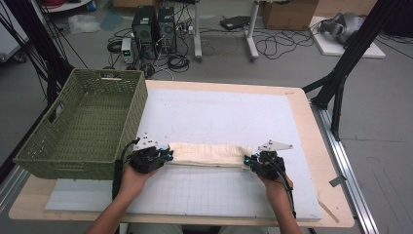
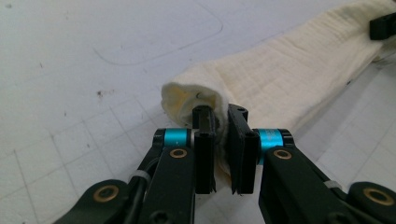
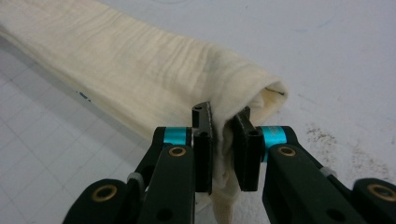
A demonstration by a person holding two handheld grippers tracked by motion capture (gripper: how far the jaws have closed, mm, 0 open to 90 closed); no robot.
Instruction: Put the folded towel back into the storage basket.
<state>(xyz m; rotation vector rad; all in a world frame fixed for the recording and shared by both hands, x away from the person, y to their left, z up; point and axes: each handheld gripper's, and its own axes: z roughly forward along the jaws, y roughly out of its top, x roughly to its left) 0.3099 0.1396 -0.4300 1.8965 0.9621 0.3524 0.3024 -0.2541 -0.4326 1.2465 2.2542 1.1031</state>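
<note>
A cream cloth (image 1: 208, 153), folded into a long band, lies across the white grid mat (image 1: 219, 117) near the table's front. My left gripper (image 1: 163, 157) is shut on the cloth's left end (image 2: 196, 93), with fabric pinched between the jaws (image 2: 223, 144). My right gripper (image 1: 251, 161) is shut on the cloth's right end (image 3: 261, 91), and a fold of cloth hangs down between its jaws (image 3: 224, 140). The far gripper's black jaw (image 2: 383, 25) pokes into the top right corner of the left gripper view.
A green woven basket (image 1: 85, 122) stands on the table's left side, close to my left hand. The wooden table edge (image 1: 321, 146) runs along the right. Cables, computer towers and black stand legs sit on the floor behind.
</note>
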